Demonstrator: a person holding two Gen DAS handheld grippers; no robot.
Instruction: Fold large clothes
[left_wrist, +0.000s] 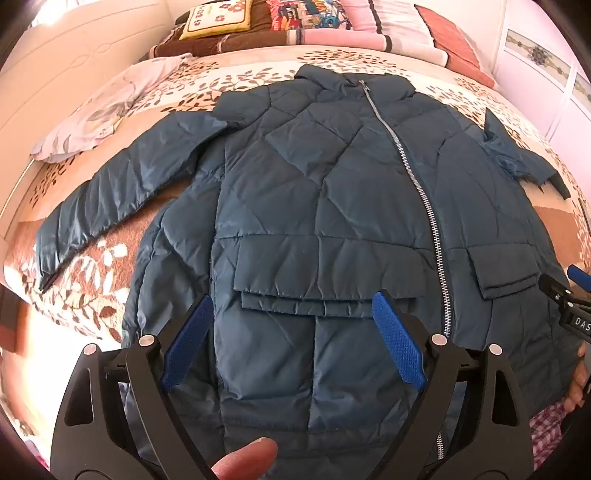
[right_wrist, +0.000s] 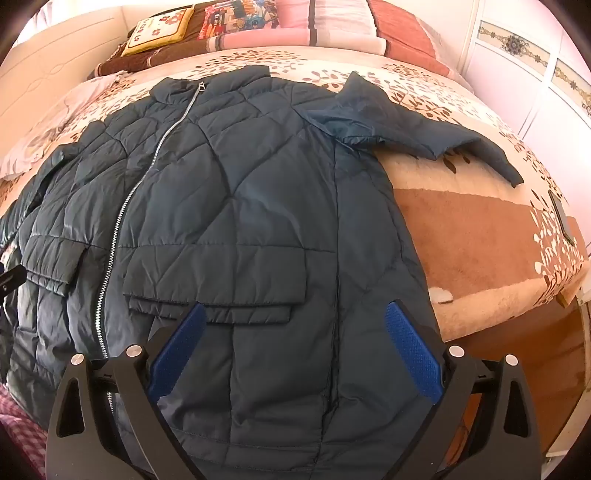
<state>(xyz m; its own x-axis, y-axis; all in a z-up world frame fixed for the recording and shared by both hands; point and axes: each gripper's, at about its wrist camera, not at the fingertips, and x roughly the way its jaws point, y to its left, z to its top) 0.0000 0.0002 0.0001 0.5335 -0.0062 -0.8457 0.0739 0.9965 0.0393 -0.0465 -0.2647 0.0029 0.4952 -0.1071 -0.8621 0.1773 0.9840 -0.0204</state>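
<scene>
A dark teal quilted jacket (left_wrist: 314, 192) lies front up on the bed, zipped, collar at the far end, with flap pockets on each side of the silver zipper (left_wrist: 424, 199). Its left sleeve (left_wrist: 110, 199) stretches out to the left. The right sleeve (right_wrist: 424, 122) is spread to the right. My left gripper (left_wrist: 293, 310) hovers open above the lower left front, nothing between its blue pads. My right gripper (right_wrist: 295, 317) also hangs open over the jacket (right_wrist: 240, 203) near its right pocket. The right gripper's tip (left_wrist: 569, 295) shows at the left wrist view's right edge.
The bed (right_wrist: 480, 229) has a cream and brown leaf-patterned blanket. Pillows and folded quilts (left_wrist: 295, 26) are stacked at the head. A pale cloth (left_wrist: 99, 114) lies at the far left. A dark phone-like object (right_wrist: 563, 218) rests near the bed's right edge. White wardrobe doors (right_wrist: 535, 74) stand right.
</scene>
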